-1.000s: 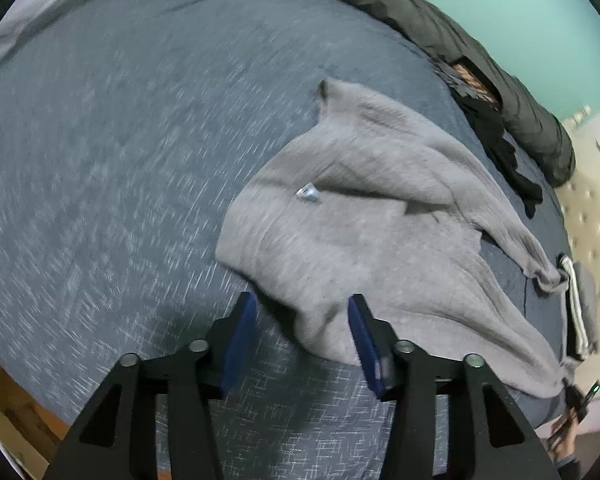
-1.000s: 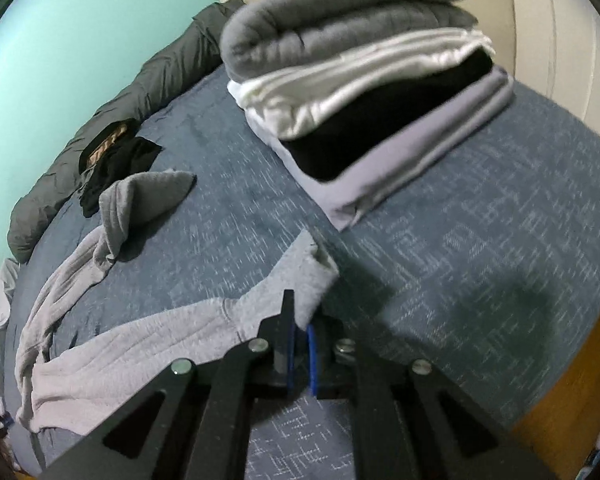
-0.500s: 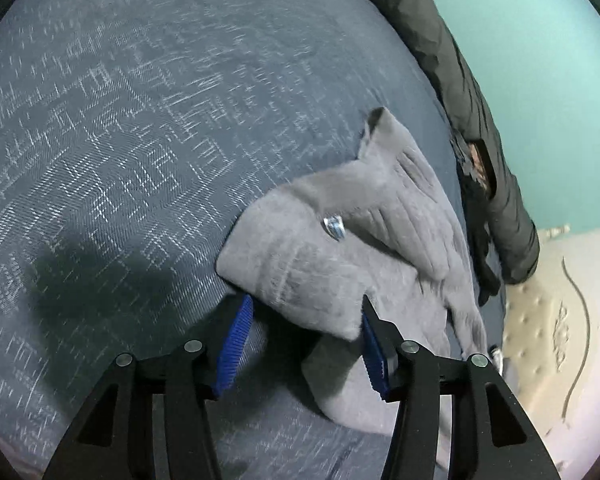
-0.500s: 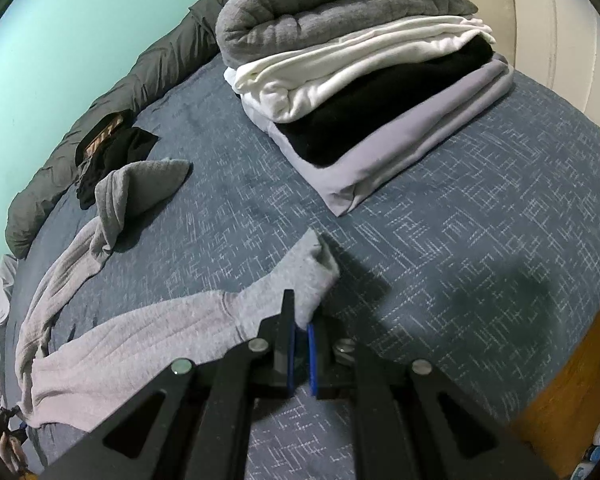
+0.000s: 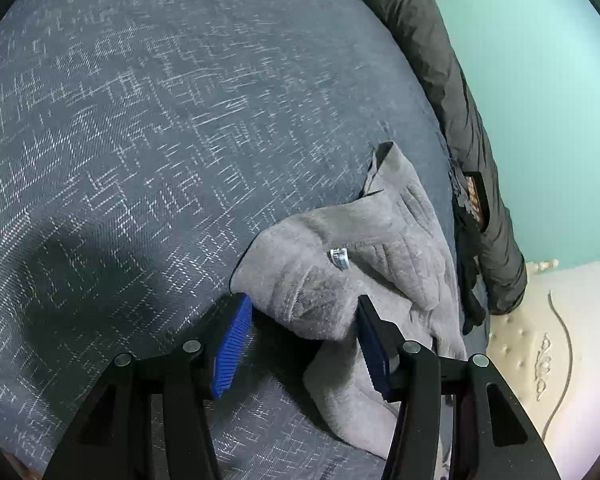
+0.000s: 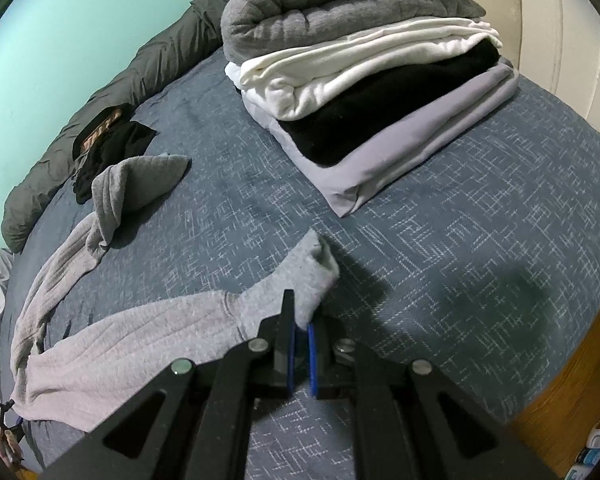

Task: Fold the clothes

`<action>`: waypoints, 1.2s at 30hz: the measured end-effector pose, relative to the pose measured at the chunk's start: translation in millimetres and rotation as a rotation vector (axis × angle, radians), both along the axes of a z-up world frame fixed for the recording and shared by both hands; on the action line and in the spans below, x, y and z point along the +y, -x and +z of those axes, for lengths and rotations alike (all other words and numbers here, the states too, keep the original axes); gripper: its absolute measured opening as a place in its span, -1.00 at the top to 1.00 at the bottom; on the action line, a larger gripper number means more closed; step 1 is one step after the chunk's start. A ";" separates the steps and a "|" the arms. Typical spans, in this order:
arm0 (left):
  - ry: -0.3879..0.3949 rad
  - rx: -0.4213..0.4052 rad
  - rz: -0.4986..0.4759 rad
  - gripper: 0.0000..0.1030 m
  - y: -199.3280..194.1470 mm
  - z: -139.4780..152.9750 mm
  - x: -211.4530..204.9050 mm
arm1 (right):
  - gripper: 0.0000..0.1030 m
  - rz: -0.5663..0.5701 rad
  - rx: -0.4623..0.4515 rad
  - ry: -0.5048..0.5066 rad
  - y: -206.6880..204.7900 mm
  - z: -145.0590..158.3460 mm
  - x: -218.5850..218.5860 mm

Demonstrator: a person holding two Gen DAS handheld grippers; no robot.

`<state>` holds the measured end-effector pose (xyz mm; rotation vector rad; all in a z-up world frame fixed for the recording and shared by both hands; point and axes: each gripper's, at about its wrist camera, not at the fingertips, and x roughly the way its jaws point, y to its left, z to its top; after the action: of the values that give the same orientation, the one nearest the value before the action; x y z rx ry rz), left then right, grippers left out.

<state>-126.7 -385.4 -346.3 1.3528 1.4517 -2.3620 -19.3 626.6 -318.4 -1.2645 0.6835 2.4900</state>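
Fingers, left gripper (image 5: 302,344): blue pads spread wide apart; a folded corner of the grey sweatshirt (image 5: 352,276) lies in the gap between them, and neither pad visibly presses on the cloth.
Fingers, right gripper (image 6: 300,354): pads drawn close together, clamped on the cuff end of the sweatshirt's sleeve (image 6: 296,280); the cuff stands up out of the pinch and its tip droops over.
Bedspread (image 6: 460,248): blue-grey with a pale hatch pattern, covers the whole work surface; wooden floor shows past its edge at lower right of the right wrist view.
Dark quilted jacket (image 6: 112,88): lies in a long roll along the far edge of the bed, against the teal wall (image 6: 60,20); a brown patterned lining patch shows at one opening.
Folded stack (image 6: 364,80): four layers, top to bottom dark grey, white, black, pale lavender; sits on the bedspread near the cream headboard (image 6: 560,28), well apart from the sweatshirt.
Grey sweatshirt, position: spread loosely on the bedspread between the two grippers; body bunched at the left gripper, one sleeve running to the right gripper, the other sleeve trailing toward the jacket with its end folded over.
Black garment (image 6: 116,148): small crumpled heap beside the jacket, just touching the far sleeve's end.
Tag (image 5: 340,258): small silvery label on the sweatshirt's upper fold, just ahead of the left gripper's pads.
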 end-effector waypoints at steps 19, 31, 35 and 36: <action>-0.077 -0.058 0.006 -0.22 0.3 -23.6 0.5 | 0.92 0.012 -0.008 -0.021 0.7 4.0 -8.9; 0.124 0.022 -0.066 0.80 15.8 8.9 0.6 | 0.92 0.020 -0.001 -0.044 1.0 11.7 -16.2; 0.195 0.076 -0.060 0.83 4.7 49.5 -12.1 | 0.92 0.020 0.013 -0.049 2.4 18.2 -15.5; 0.216 0.087 -0.064 0.83 1.6 59.9 -14.0 | 0.92 0.023 0.023 -0.050 3.1 22.7 -15.2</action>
<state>-128.3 -399.3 -286.4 1.2762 1.1455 -2.5591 -22.3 611.4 -295.7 -1.2345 0.6112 2.5279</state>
